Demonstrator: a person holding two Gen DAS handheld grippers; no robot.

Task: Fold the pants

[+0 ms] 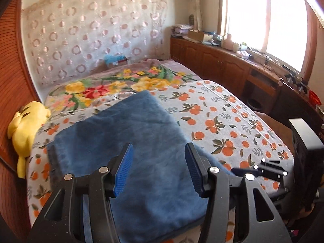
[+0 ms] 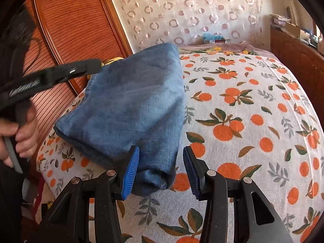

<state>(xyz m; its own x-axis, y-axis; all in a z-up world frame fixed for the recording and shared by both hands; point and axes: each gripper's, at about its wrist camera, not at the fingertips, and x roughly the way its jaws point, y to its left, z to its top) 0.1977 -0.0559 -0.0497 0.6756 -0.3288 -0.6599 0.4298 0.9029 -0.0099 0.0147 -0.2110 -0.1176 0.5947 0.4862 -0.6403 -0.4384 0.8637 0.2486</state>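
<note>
The blue denim pants (image 1: 129, 141) lie folded into a compact rectangle on the orange-print bedsheet (image 1: 222, 117). My left gripper (image 1: 160, 170) is open above the pants' near end, holding nothing. In the right wrist view the folded pants (image 2: 131, 105) lie at the left side of the bed. My right gripper (image 2: 161, 174) is open at their near right corner, fingers apart with the cloth edge between them, not clamped. The left gripper (image 2: 60, 73) shows there from the side, held in a hand beyond the pants' left edge.
A yellow plush toy (image 1: 26, 125) lies at the bed's left edge by a wooden slatted wardrobe (image 2: 66, 30). A floral blanket (image 1: 113, 85) covers the far bed. A wooden cabinet (image 1: 232, 66) with clutter runs under the window on the right.
</note>
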